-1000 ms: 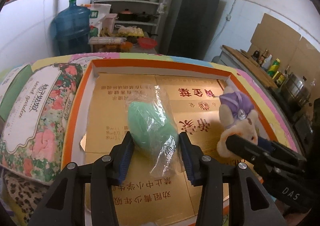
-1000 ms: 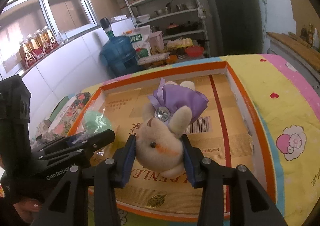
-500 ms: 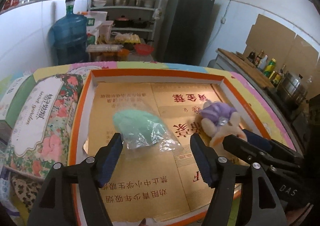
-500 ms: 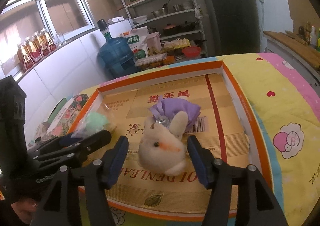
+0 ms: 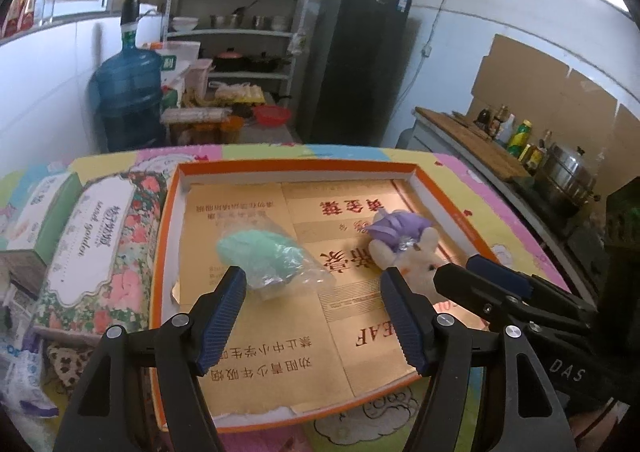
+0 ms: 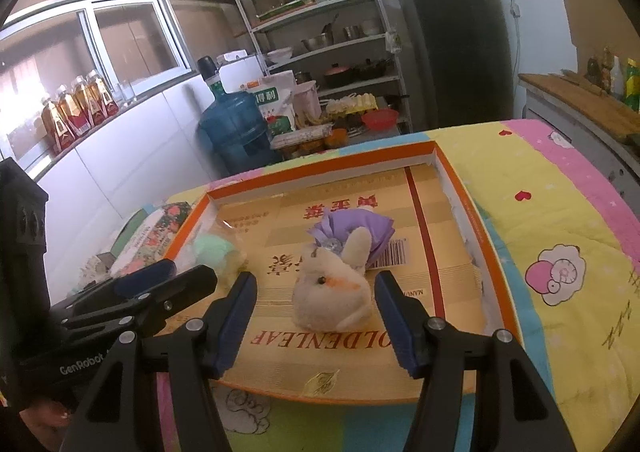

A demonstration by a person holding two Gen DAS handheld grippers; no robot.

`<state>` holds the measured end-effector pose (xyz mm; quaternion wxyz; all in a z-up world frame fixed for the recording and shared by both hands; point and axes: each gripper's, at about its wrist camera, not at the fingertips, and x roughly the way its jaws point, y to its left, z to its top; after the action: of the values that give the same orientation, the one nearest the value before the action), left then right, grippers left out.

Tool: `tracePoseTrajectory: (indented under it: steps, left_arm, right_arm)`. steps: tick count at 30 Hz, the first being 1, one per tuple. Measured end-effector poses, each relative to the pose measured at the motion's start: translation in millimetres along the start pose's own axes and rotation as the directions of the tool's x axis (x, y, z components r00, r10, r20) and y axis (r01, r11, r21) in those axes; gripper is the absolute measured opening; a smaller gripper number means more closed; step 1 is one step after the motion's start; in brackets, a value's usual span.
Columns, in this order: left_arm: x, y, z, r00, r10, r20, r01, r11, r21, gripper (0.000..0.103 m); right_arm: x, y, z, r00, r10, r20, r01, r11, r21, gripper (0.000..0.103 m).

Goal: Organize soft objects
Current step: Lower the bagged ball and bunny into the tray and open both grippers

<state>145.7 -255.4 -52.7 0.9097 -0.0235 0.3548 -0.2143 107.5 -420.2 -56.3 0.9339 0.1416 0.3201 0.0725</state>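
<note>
A green soft object in a clear plastic bag [image 5: 264, 256] lies in the left half of a shallow orange-rimmed box [image 5: 160, 252]. A plush rabbit in a purple dress [image 5: 404, 248] lies in the right half. My left gripper [image 5: 314, 312] is open and empty, just short of the green bag. My right gripper [image 6: 314, 312] is open and empty, with the rabbit [image 6: 332, 284] lying free between and beyond its fingers. The green bag [image 6: 212, 250] and box rim [image 6: 484, 252] also show in the right wrist view. Each gripper shows in the other's view.
A floral packaged bundle [image 5: 96, 252] lies left of the box on the colourful cloth [image 6: 560, 252]. A blue water jug [image 5: 128, 100], metal shelves [image 5: 236, 32] and a dark fridge [image 5: 356, 60] stand behind. A counter with bottles and a pot [image 5: 560, 180] is at right.
Both grippers opened and let go: the left released the green bag, the right the rabbit. Both then drew back and up from the box; the two objects now lie on the box floor.
</note>
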Motion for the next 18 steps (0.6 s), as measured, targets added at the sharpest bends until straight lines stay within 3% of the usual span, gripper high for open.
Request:
tracePoseTrajectory:
  steps: [18]
  left_arm:
    - [-78.5,23.9,-7.3,0.989,0.067,0.132,-0.07,0.997,0.019,0.071]
  right_arm:
    - [-43.6,40.4,-3.4,0.997,-0.009,0.071,0.011,0.999,-0.031,0.061]
